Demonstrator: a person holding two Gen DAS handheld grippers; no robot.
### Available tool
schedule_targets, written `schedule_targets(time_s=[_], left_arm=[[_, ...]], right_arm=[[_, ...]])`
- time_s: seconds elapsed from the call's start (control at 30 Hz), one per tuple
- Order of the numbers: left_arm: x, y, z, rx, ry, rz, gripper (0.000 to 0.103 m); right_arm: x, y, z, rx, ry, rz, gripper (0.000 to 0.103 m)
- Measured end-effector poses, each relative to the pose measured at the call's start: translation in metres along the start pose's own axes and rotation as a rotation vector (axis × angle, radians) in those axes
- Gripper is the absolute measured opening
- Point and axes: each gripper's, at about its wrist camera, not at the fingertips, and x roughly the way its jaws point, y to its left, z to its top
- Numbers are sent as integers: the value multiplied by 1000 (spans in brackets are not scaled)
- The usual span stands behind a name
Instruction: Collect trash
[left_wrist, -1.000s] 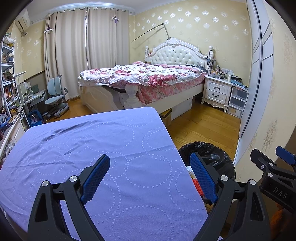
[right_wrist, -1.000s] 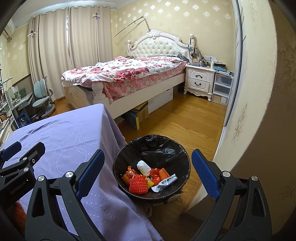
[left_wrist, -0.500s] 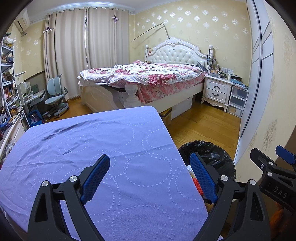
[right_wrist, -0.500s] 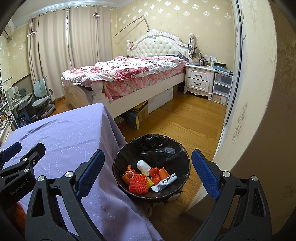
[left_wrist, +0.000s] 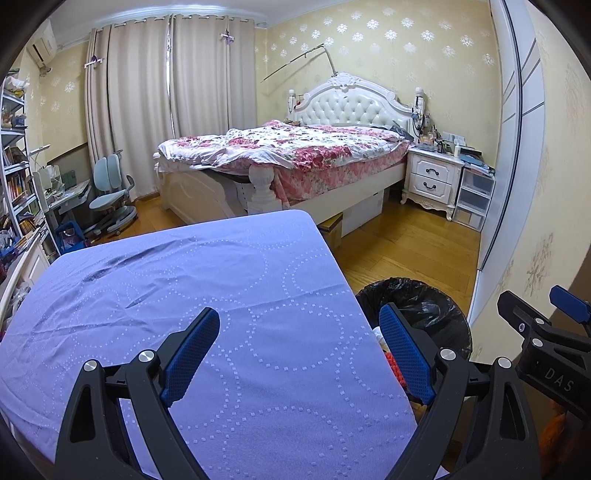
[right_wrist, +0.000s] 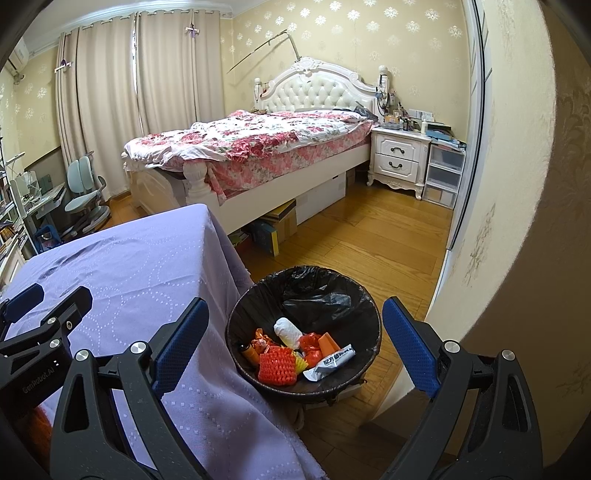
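Observation:
A round trash bin (right_wrist: 364, 306) with a black liner stands on the floor right of the table; it also shows in the left wrist view (left_wrist: 436, 306). Inside lie an orange net (right_wrist: 277, 365), a white crumpled wad (right_wrist: 288, 330), a white wrapper (right_wrist: 330, 362) and several orange and red scraps. My left gripper (left_wrist: 301, 354) is open and empty above the purple tablecloth (left_wrist: 184, 295). My right gripper (right_wrist: 295, 343) is open and empty above the bin, near the table's right edge (right_wrist: 221, 295).
A bed (right_wrist: 258, 147) with a floral cover stands behind the table. A white nightstand (right_wrist: 400, 158) and plastic drawers (right_wrist: 443, 173) stand at the right wall. A desk chair (left_wrist: 110, 195) and shelves (left_wrist: 14, 177) are at the left. Boxes (right_wrist: 277, 229) lie under the bed.

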Motion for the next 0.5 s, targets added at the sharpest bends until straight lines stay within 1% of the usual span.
schedule_targets(time_s=[0.17, 0.33, 0.5], left_arm=[[1, -1, -2, -1, 0, -2, 88], [2, -6, -11, 3, -8, 4, 88], [-1, -7, -13, -6, -9, -5, 88]], right_arm=[[0, 0, 0, 0, 1, 0, 93], [0, 0, 1, -1, 1, 0, 93], [1, 4, -7, -5, 1, 3, 93]])
